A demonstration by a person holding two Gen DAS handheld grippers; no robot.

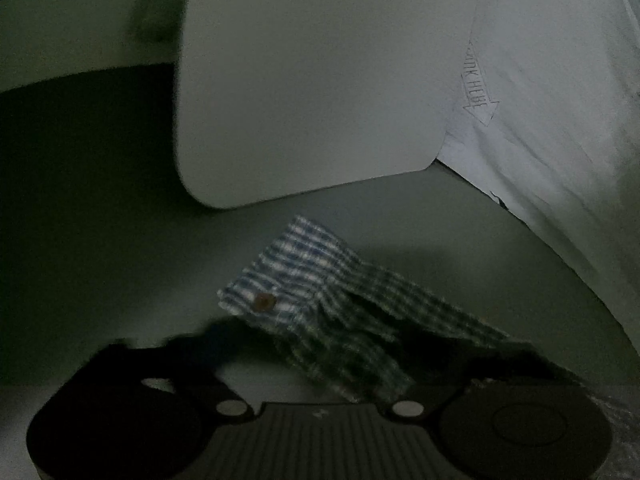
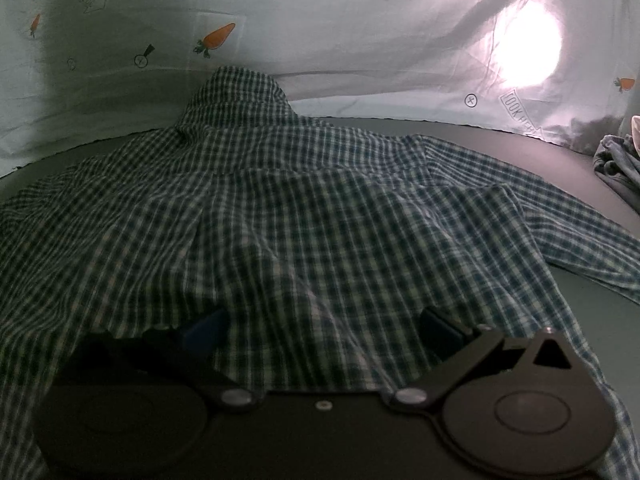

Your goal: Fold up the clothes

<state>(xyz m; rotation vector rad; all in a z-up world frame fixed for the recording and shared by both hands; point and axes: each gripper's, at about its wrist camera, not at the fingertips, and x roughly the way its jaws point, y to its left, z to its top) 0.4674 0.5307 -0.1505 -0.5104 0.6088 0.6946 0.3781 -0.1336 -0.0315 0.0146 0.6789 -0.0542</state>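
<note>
A blue-and-white checked shirt lies spread on the grey-green table, with its collar at the far side and one sleeve trailing right. My right gripper hovers low over the shirt's near hem, jaws wide open, with the blue pads apart and only flat cloth between them. In the left wrist view, the shirt's other sleeve ends in a cuff with a brown button. The sleeve runs between the spread, blurred fingers of my left gripper, which looks open.
A white sheet printed with carrots and arrows hangs behind the table, lit by a bright spot. A grey-blue garment is bunched at the far right. A pale rounded panel stands beyond the cuff, beside the sheet.
</note>
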